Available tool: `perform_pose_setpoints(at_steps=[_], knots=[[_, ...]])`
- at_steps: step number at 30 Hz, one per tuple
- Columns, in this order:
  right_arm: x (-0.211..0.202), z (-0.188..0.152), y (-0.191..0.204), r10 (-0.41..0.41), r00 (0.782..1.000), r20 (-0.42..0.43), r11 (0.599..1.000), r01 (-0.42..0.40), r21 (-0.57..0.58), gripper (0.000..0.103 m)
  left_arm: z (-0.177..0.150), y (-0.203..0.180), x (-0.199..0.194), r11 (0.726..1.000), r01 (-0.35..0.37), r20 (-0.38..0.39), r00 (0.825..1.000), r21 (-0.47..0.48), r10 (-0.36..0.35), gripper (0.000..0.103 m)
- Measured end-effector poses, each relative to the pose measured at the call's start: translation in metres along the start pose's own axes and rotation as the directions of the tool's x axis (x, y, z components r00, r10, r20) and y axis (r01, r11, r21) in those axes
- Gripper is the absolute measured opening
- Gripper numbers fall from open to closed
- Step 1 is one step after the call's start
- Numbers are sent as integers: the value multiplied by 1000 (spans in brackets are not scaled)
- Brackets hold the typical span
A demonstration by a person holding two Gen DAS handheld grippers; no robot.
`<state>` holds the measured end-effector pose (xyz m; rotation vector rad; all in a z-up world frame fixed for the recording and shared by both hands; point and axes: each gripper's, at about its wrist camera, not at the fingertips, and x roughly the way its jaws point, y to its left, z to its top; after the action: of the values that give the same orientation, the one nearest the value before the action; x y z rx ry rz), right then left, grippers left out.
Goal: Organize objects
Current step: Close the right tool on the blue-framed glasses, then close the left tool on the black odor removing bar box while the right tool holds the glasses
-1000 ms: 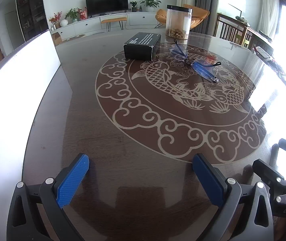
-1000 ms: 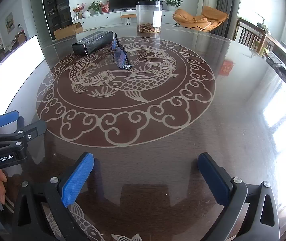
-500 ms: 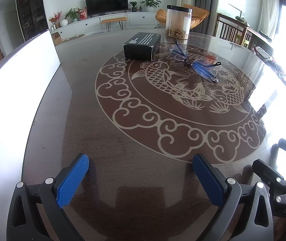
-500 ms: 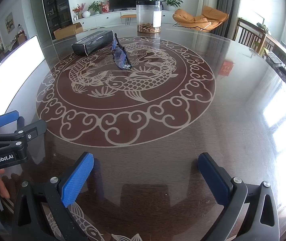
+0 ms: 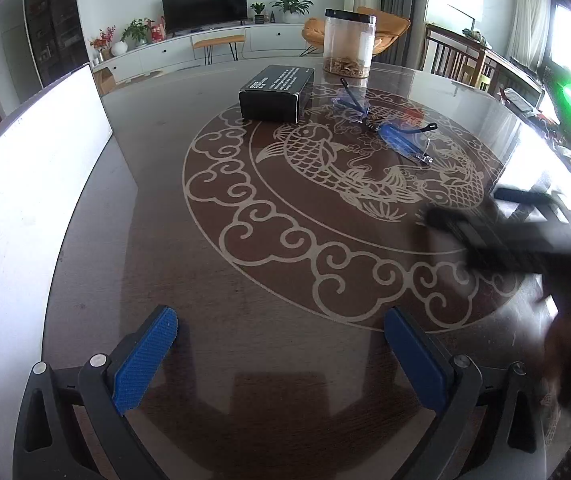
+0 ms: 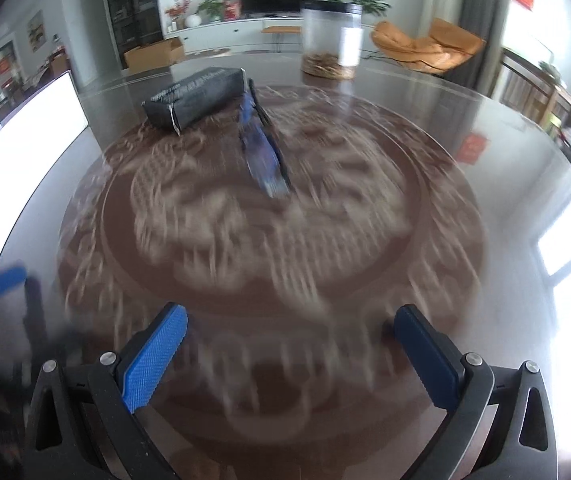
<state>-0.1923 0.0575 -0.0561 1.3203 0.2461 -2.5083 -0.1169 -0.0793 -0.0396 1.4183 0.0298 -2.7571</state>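
A black box (image 5: 276,92) lies at the far side of the round table (image 5: 157,240), with blue-framed glasses (image 5: 389,130) to its right and a clear jar (image 5: 348,44) behind. My left gripper (image 5: 281,354) is open and empty near the table's front edge. My right gripper (image 6: 291,354) is open and empty, pointing at the glasses (image 6: 263,152) and the box (image 6: 197,96). It shows as a dark blur at the right of the left wrist view (image 5: 505,236).
A white panel (image 5: 17,200) stands along the table's left side. The jar (image 6: 330,38) holds brown bits at its bottom. Chairs and a TV cabinet stand beyond the table.
My right gripper has swung forward over the table toward the glasses and box; its view is now motion-blurred. My left gripper has not moved.
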Motion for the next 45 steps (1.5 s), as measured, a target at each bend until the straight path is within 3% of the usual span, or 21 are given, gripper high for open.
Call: perform_pose_setpoints(at_steps=[7, 8, 9, 11, 12, 24, 26, 35, 41, 45], knots=[[51, 71, 11, 11, 1000, -4, 1000, -11, -22, 103, 0, 0, 0, 1000, 0, 0, 1000, 1, 0, 103], [52, 76, 11, 11, 1000, 10, 1000, -11, -20, 97, 0, 0, 0, 1000, 1, 0, 1000, 1, -1, 103], [50, 79, 12, 12, 999, 31, 1000, -12, -22, 70, 0, 0, 0, 1000, 1, 0, 1000, 1, -1, 103], [46, 80, 14, 15, 999, 47, 1000, -14, -27, 32, 0, 0, 0, 1000, 1, 0, 1000, 1, -1, 103], [44, 77, 14, 11, 999, 48, 1000, -10, -30, 30, 0, 0, 0, 1000, 1, 0, 1000, 1, -1, 103], [-41, -48, -22, -28, 997, 77, 999, 26, 32, 30, 1, 0, 1, 1000, 6, -3, 1000, 0, -6, 103], [-50, -60, -26, -36, 996, 77, 998, 33, 47, 30, 9, -3, 5, 999, 33, -38, 999, 40, -31, 103], [-55, -65, -25, -54, 996, 76, 997, 50, 52, 30, 93, -1, 65, 1000, 16, -140, 990, 22, -12, 103], [-55, -64, -25, -52, 996, 76, 997, 48, 53, 30, 148, -5, 103, 990, 79, -212, 976, 113, -53, 103], [-55, -63, -28, -43, 996, 76, 998, 38, 58, 30, 176, 1, 121, 992, 62, -231, 972, 110, -35, 103]])
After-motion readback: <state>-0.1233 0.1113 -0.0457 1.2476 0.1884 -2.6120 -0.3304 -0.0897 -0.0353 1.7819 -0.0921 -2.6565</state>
